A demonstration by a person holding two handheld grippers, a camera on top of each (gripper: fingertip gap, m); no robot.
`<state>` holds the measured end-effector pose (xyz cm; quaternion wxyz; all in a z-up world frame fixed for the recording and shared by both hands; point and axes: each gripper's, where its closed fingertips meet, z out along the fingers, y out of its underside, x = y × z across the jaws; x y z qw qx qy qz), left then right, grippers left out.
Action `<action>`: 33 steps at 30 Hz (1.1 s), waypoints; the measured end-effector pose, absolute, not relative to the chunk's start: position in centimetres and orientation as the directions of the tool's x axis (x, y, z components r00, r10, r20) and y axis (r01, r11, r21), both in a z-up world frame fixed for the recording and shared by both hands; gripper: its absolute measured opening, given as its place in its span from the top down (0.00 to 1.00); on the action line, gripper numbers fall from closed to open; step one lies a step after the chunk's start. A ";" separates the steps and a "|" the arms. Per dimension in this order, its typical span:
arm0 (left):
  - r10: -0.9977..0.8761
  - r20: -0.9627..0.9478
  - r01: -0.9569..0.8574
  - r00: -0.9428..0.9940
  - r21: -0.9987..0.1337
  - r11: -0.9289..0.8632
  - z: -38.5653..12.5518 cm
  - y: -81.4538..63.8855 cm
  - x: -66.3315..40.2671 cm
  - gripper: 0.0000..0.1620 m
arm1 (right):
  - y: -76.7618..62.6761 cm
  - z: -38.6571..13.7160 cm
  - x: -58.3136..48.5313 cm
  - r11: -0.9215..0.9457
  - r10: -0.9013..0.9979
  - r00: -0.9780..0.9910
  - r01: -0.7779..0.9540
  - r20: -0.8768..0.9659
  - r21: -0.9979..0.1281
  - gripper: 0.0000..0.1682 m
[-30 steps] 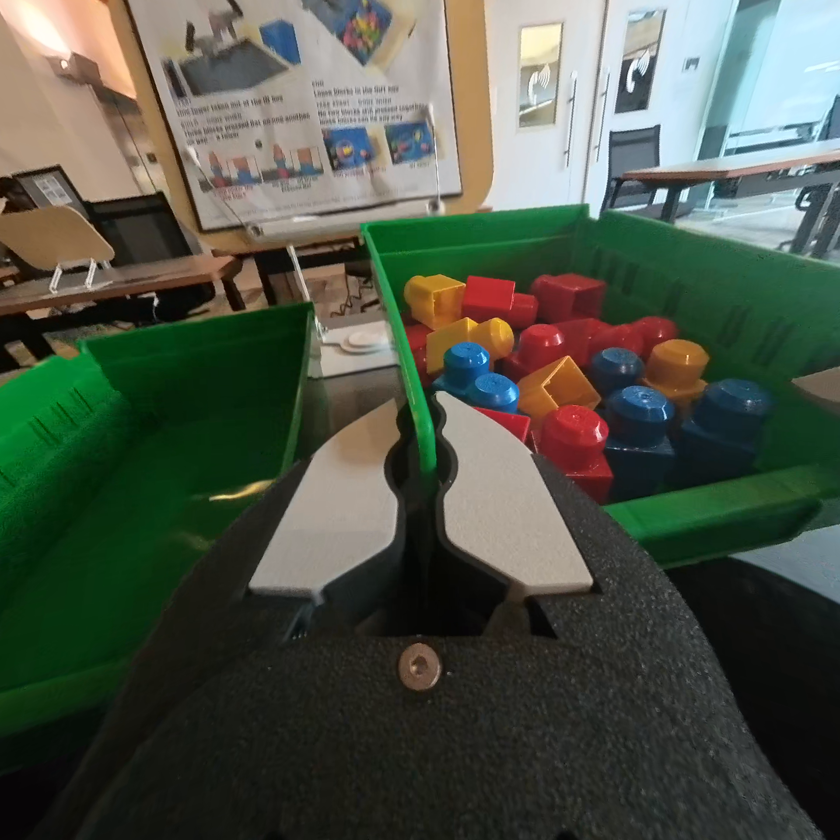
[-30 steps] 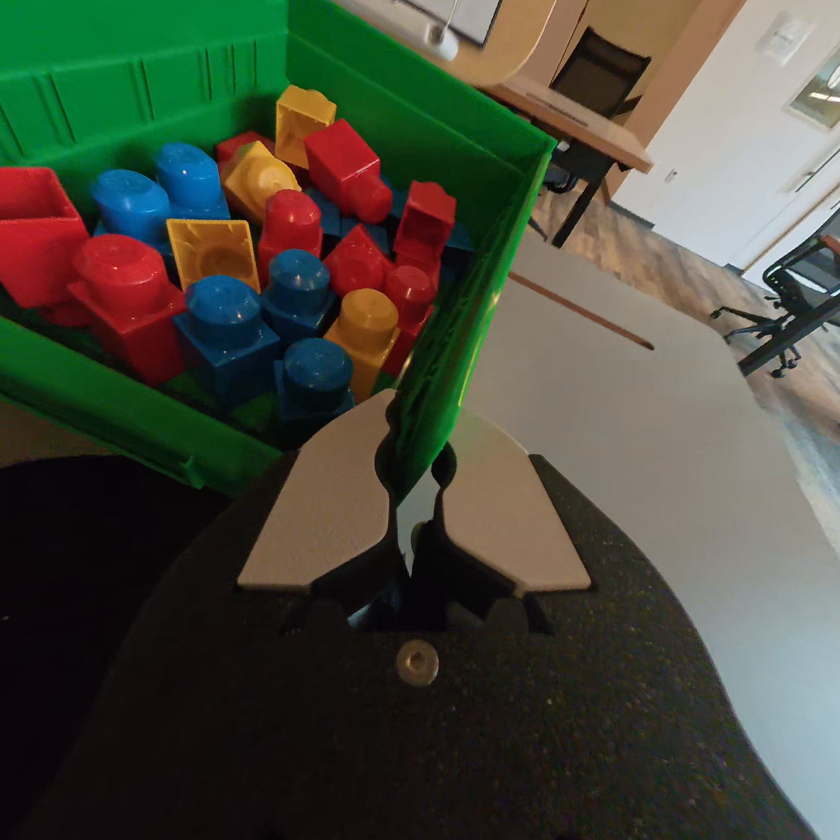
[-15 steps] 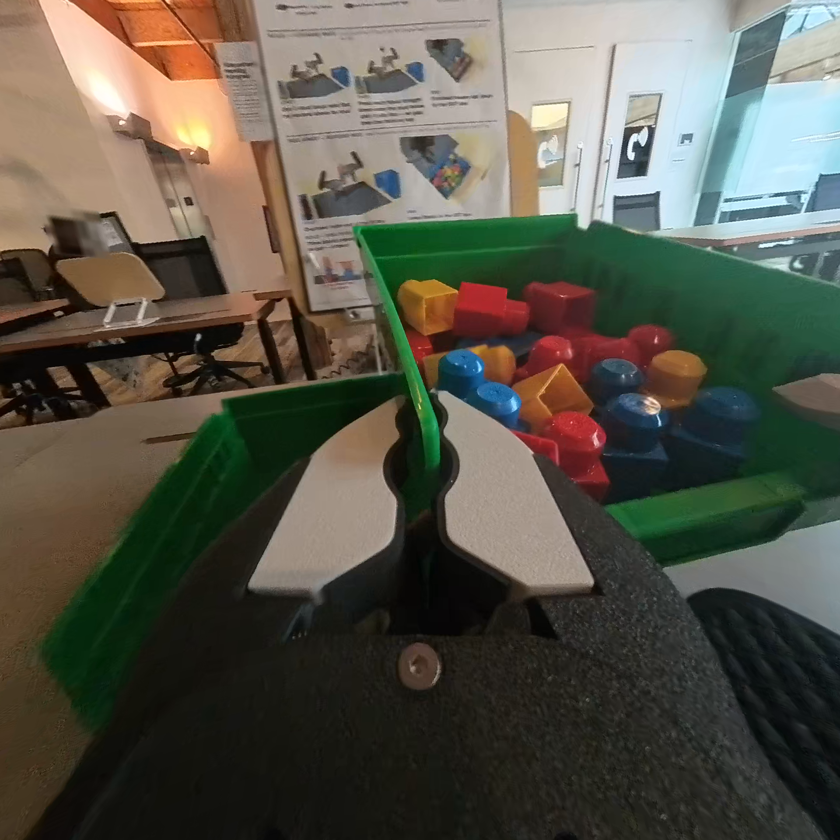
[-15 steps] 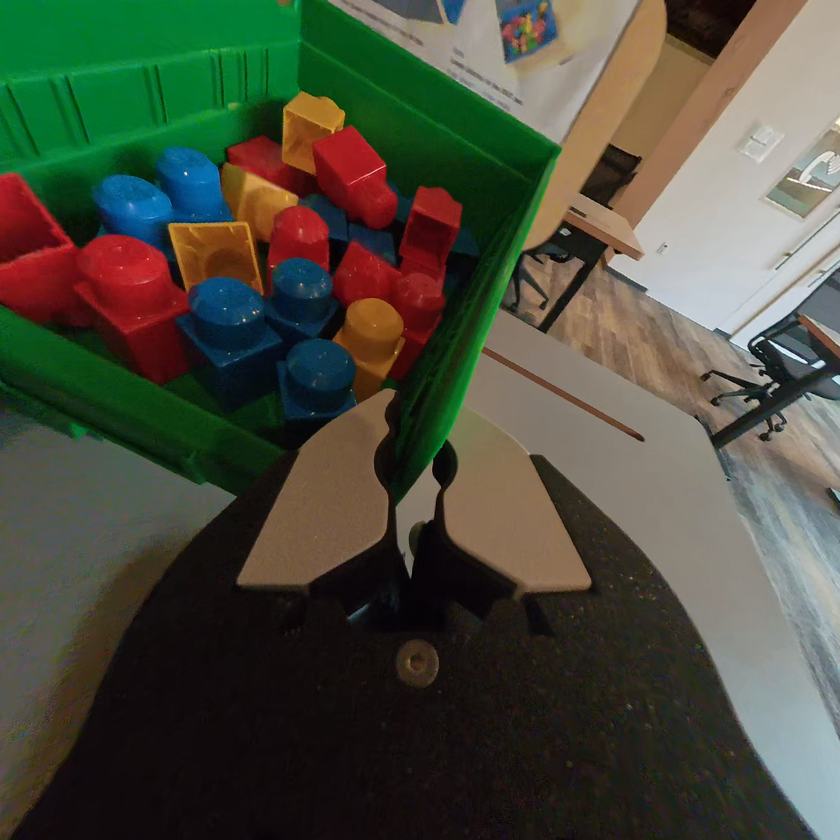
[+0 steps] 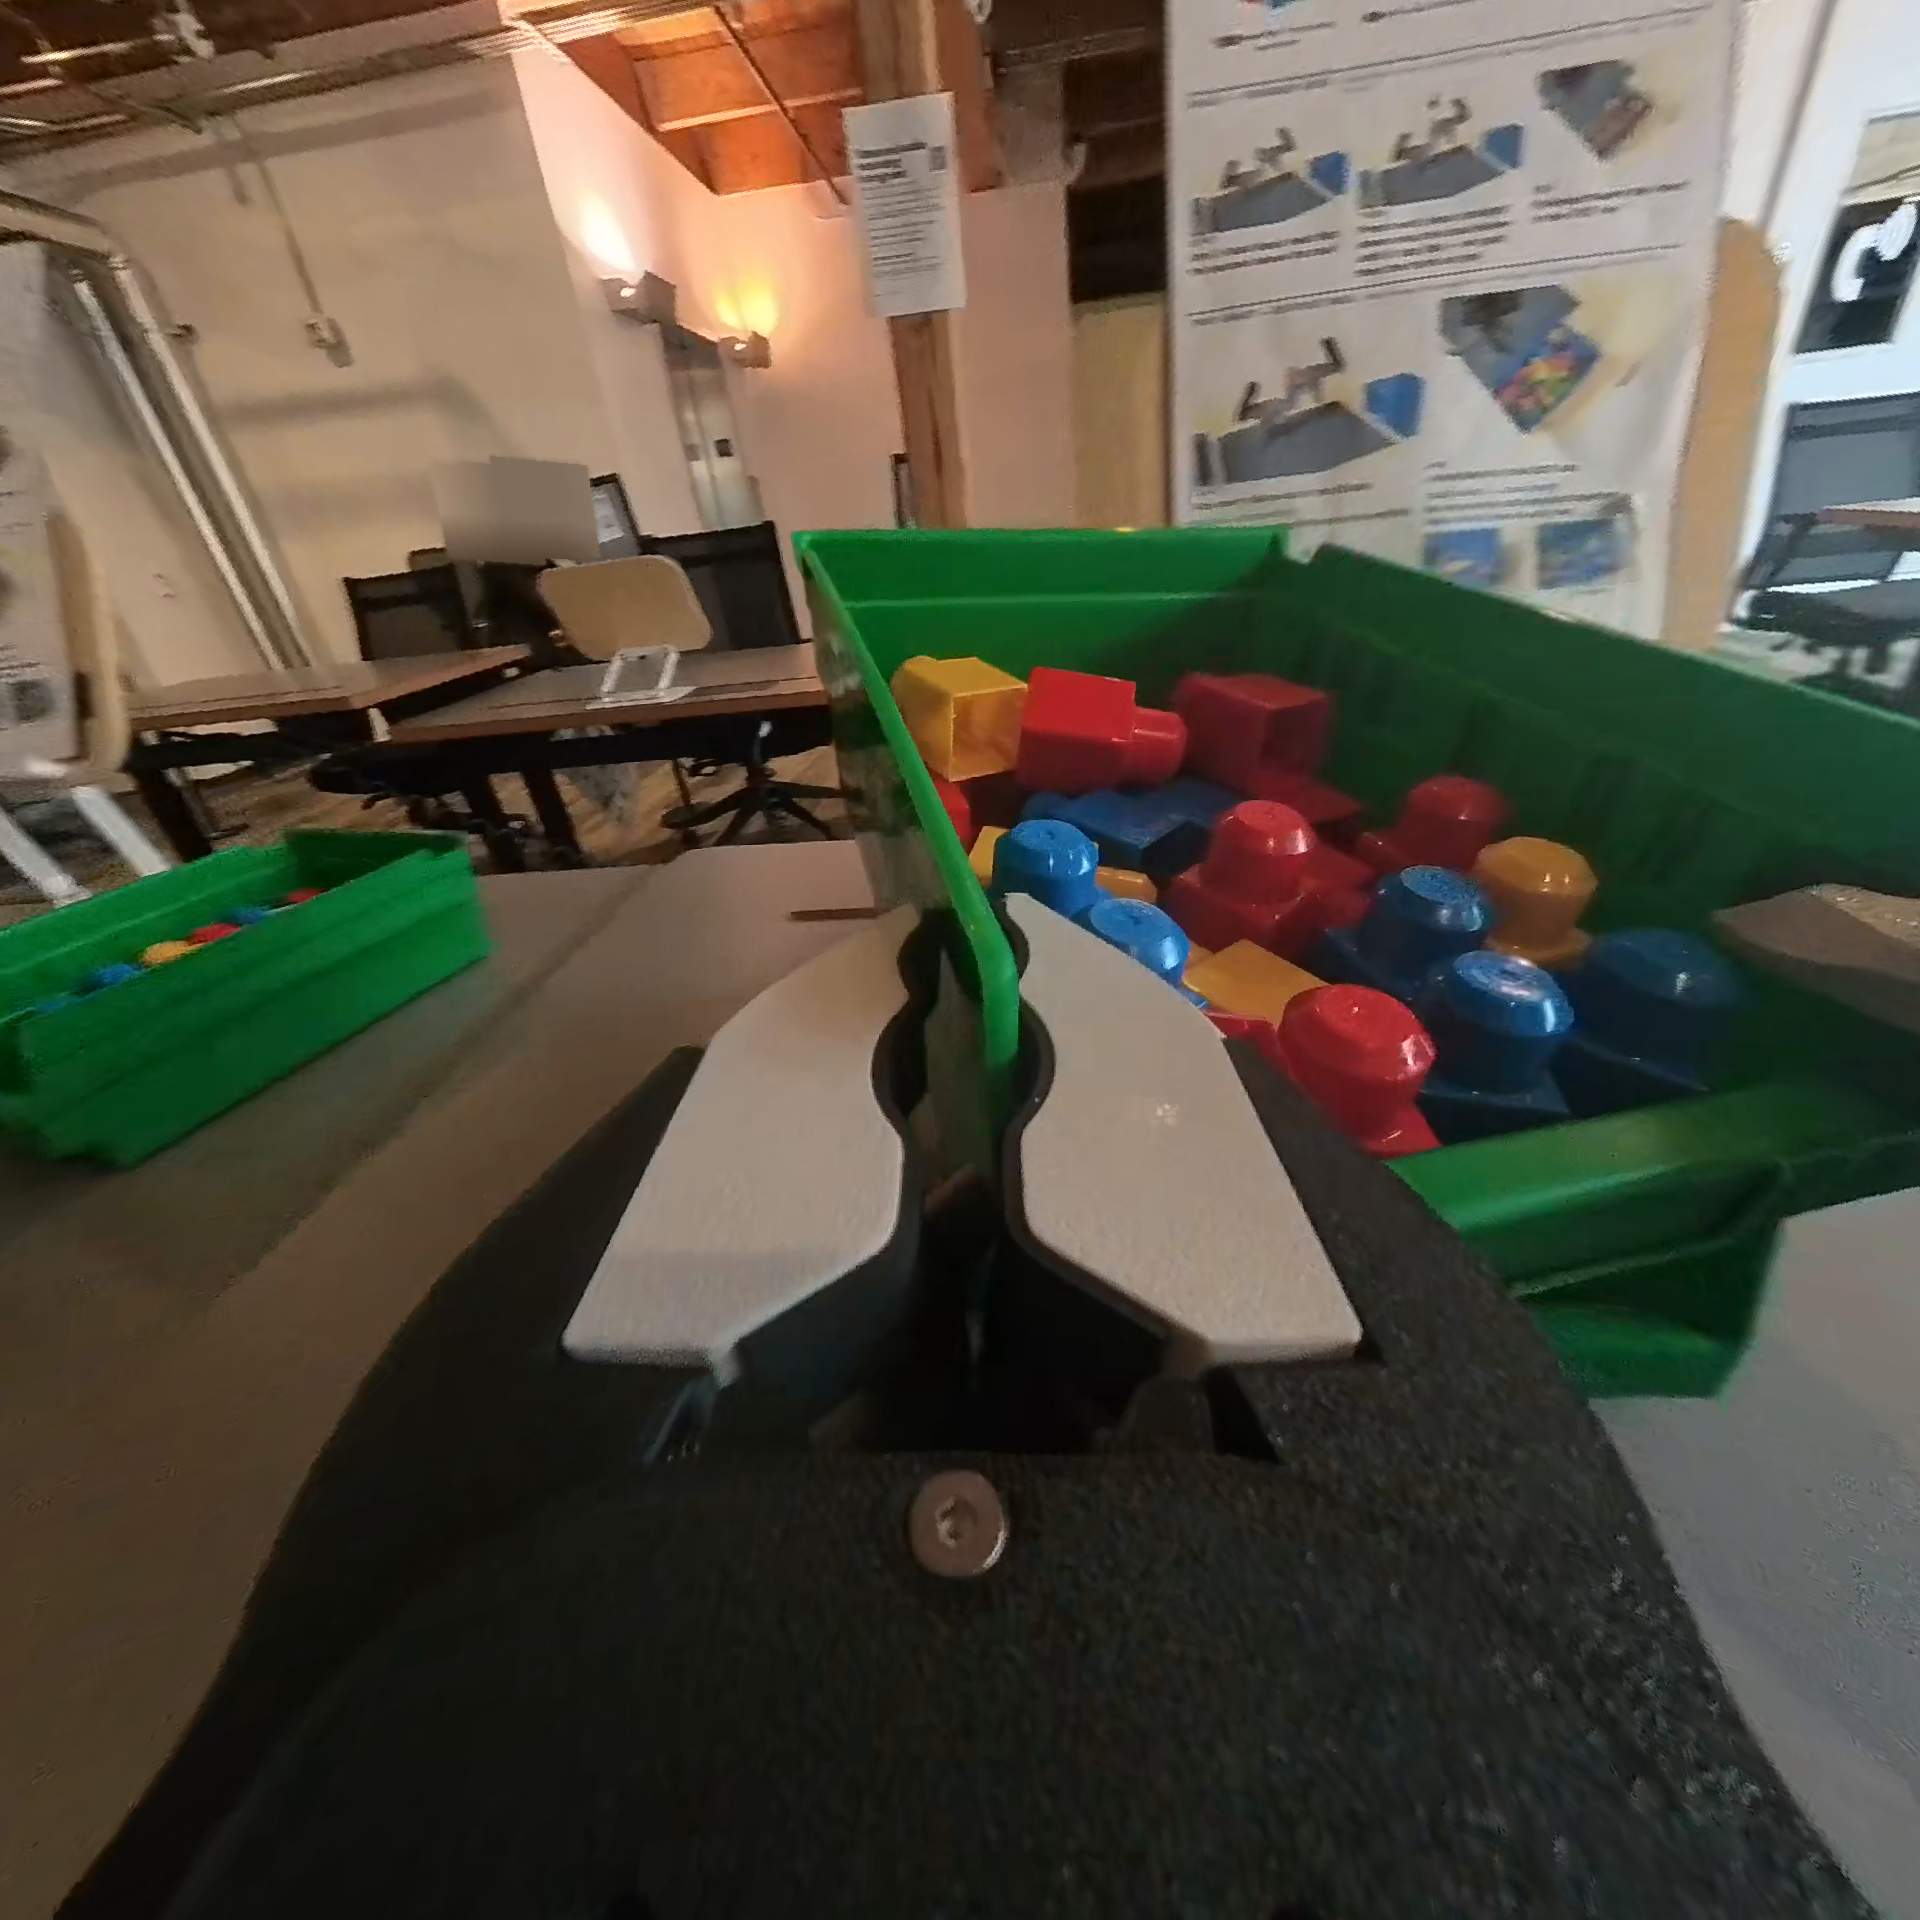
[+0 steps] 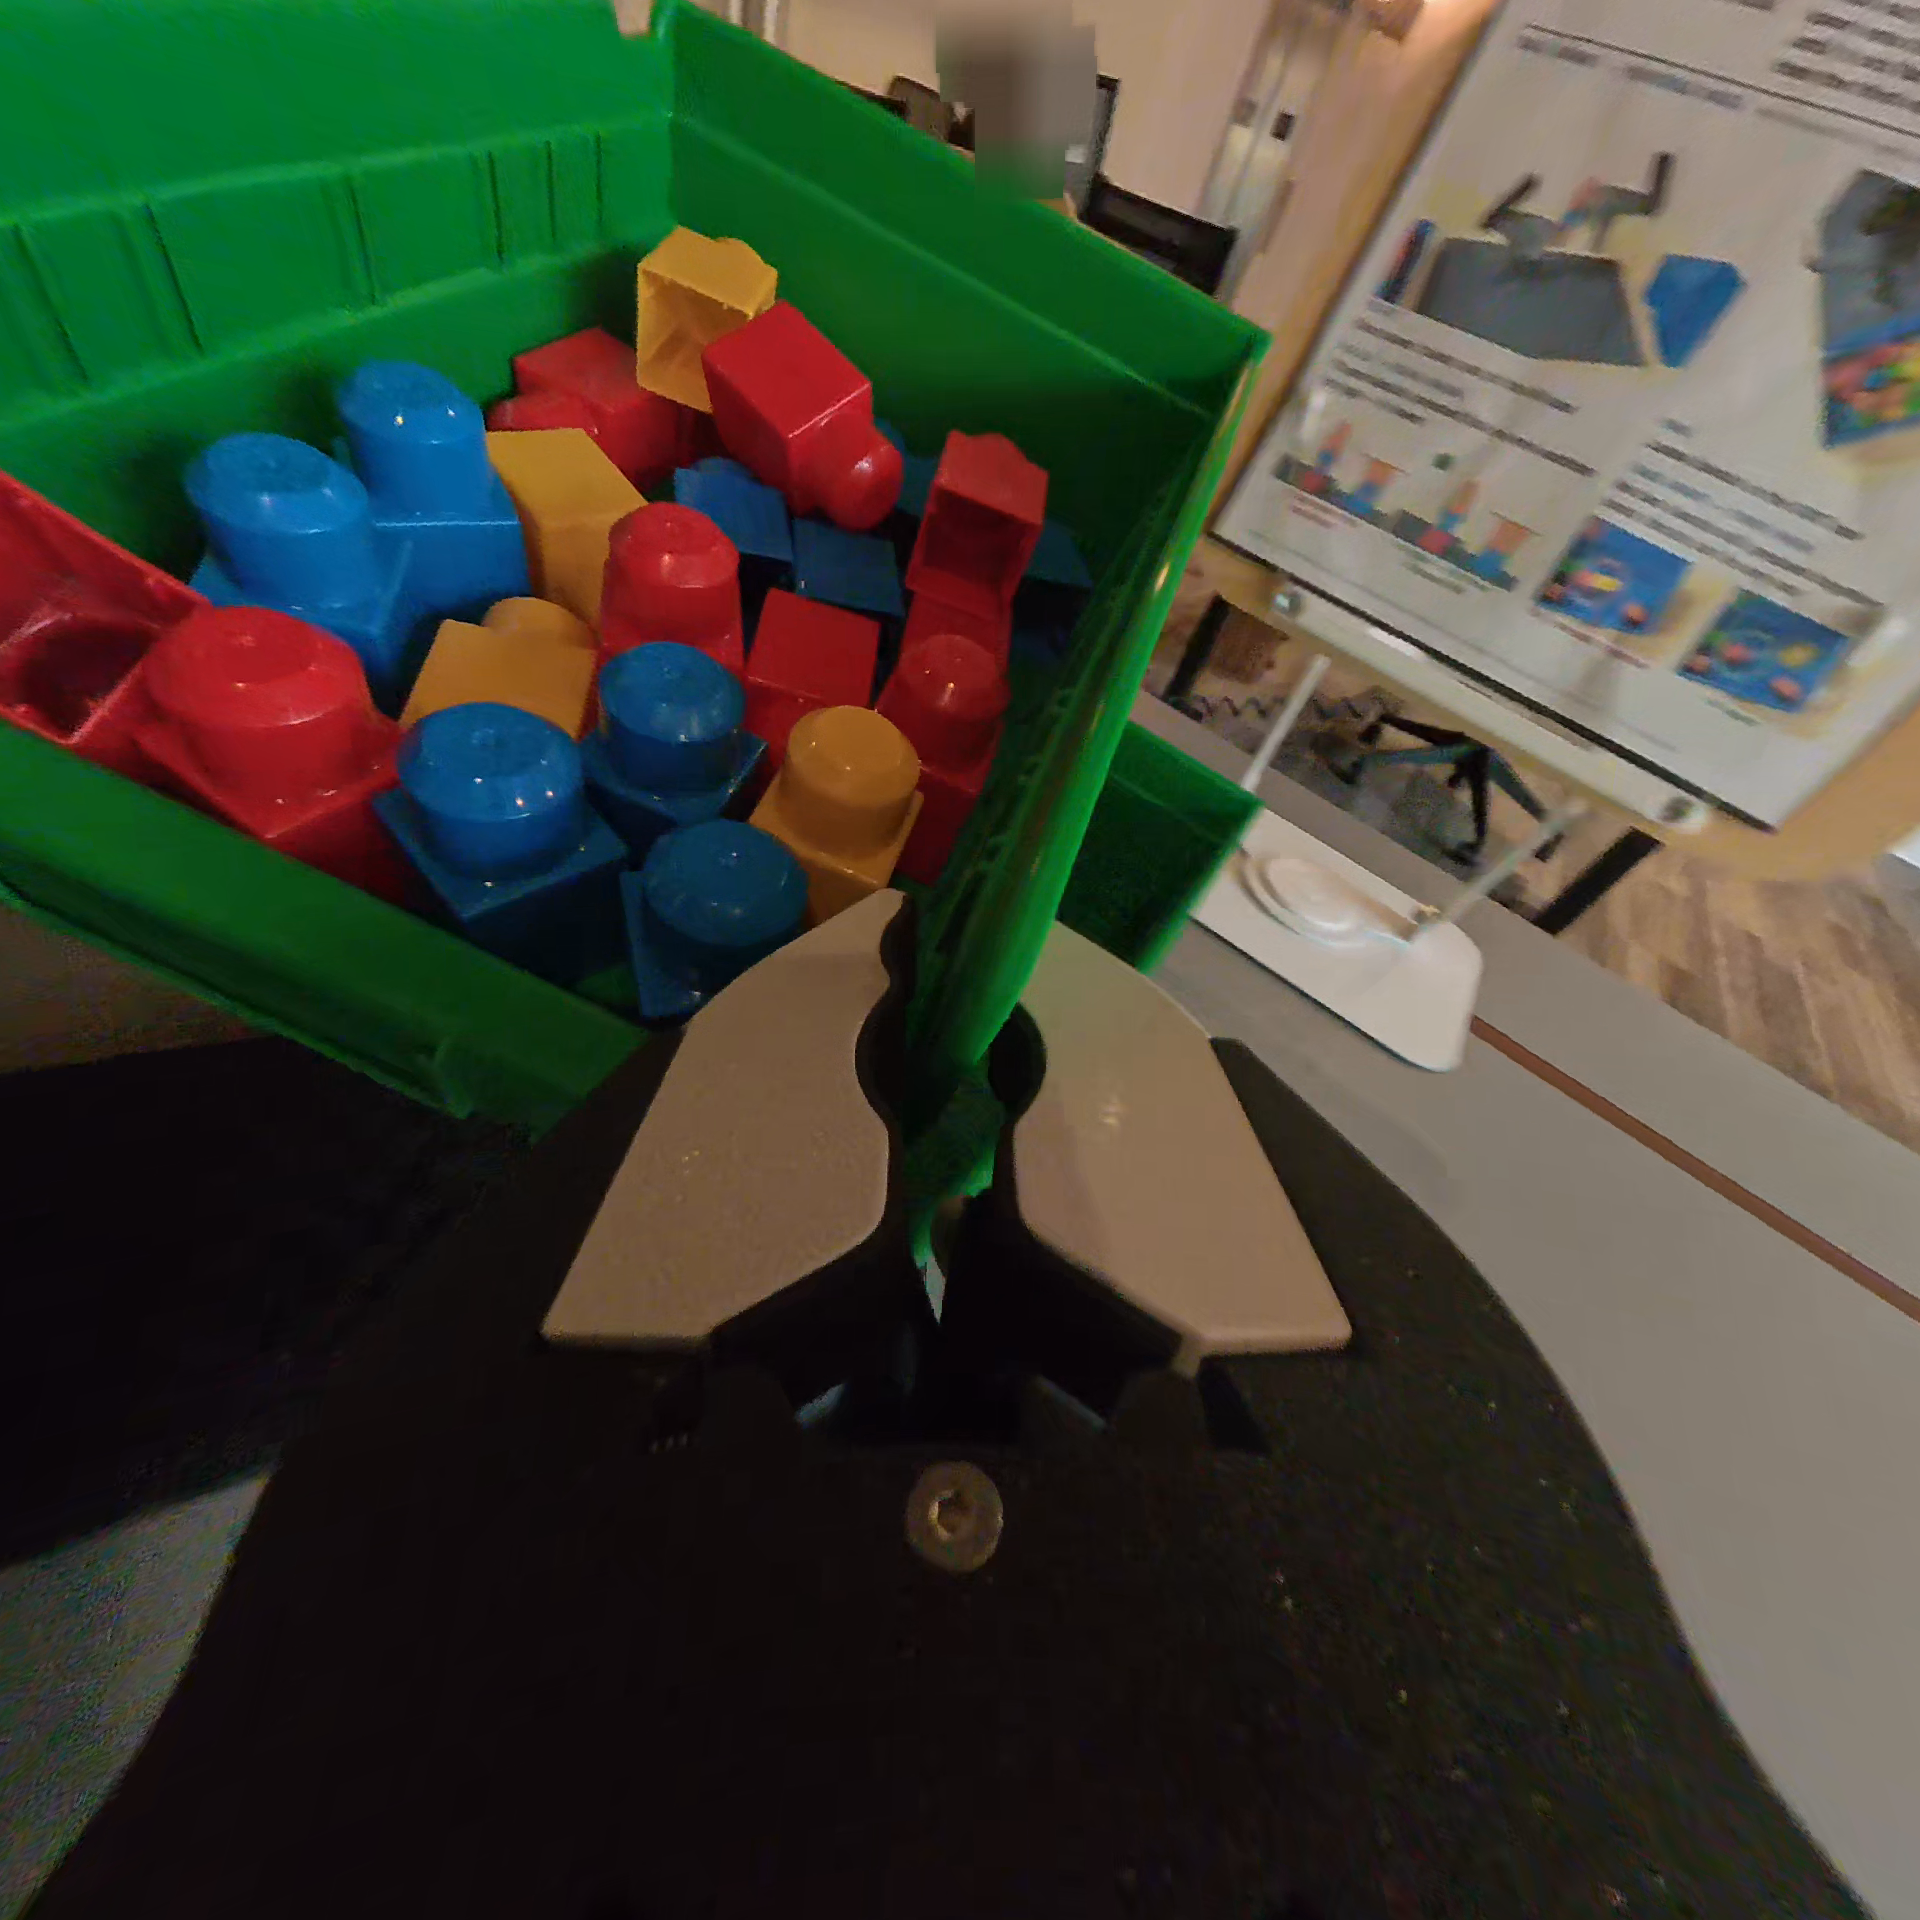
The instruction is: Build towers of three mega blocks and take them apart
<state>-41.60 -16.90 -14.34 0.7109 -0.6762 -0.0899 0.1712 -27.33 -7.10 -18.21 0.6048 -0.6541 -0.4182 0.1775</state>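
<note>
A green bin [image 5: 1039, 582] holds several red, blue and yellow mega blocks [image 5: 1257, 862], all loose in a heap. My left gripper [image 5: 971, 914] is shut on the bin's left wall near its front corner. My right gripper [image 6: 956, 914] is shut on the bin's right wall [image 6: 1039, 790], and one of its fingers [image 5: 1818, 956] shows at the right edge of the left wrist view. The bin [image 6: 312, 208] looks tilted and held off the grey table between both grippers. The blocks [image 6: 665, 582] lie jumbled, none stacked into a tower.
A second green bin [image 5: 239, 977] with a few coloured blocks sits on the table far to the left. Part of another green bin [image 6: 1153, 831] shows behind the held bin's right wall. A poster on a white stand [image 6: 1340, 935] is at the back. Desks and chairs stand beyond the table. Left tips to right tips: about 20 cm.
Both grippers stay shut on the bin's walls and have carried it up and away. The empty green bin that was right beside it on the left is no longer next to it.
</note>
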 end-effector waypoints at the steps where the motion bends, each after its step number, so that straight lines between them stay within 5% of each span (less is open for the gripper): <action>1: 0.387 -0.104 -0.123 0.916 -0.992 0.026 -14.3 -17.7 -42.7 0.95 | -7.6 -18.2 -28.7 0.088 0.774 0.573 0.325 0.270 -0.942 0.94; 15: 0.662 -0.081 -0.108 0.745 -0.994 0.000 -16.6 -29.5 -55.6 0.95 | -15.5 -20.6 -45.1 0.126 0.899 0.383 0.241 0.213 -0.962 0.95; 33: 0.627 0.038 0.091 0.778 -0.995 -0.052 -26.6 -29.4 -61.1 0.97 | -16.9 -28.7 -48.2 0.165 0.871 0.357 0.435 0.338 -0.885 0.90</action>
